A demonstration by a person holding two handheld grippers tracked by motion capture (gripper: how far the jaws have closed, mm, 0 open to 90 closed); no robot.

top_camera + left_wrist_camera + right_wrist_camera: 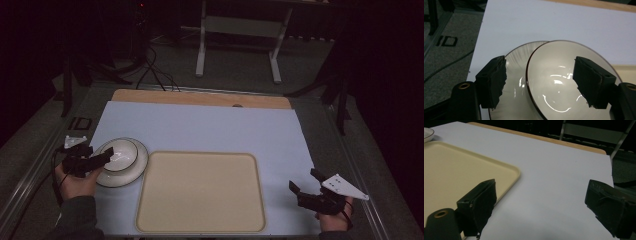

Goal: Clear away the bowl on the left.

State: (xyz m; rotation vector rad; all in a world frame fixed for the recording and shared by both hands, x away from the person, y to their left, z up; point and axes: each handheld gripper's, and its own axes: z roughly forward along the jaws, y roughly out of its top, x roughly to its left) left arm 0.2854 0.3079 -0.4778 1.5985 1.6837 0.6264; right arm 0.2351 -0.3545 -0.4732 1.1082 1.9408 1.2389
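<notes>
- Two grippers in play, and the left gripper (102, 156) is the one doing something: it hovers over the bowl (119, 154), which sits on a plate (138, 165) at about 9 o'clock on the table (210, 125).
- The bowl isn't centred on the plate. In the left gripper view the bowl (564, 82) sits shifted toward one side, with a crescent of plate (516, 57) peeking out at the other. My guess is they're stacked so the pair stays tidy until each gets moved to the tray (200, 192) next door.
- That tray sits around 6 o'clock, nothing on it, just beside the plate. Looks to me like the drop zone, which would explain why it's parked so near the dishes.
- Left fingers (492, 82): spread wide, released, nothing clamped. One hangs over the exposed plate by the bowl's rim, the other over the bowl's inside on the far side. Can't tell if either pad actually touches the ceramic; it reads as lined up for a rim grab, not yet closed.
- The right gripper (306, 182) waits at about 4 o'clock near the table edge, well apart from the dishes, probably just staying out of the way.
- Right fingers (480, 202): also wide apart, holding nothing, bare table between them, and the tray corner (509, 173) sits just beside one finger.
</notes>
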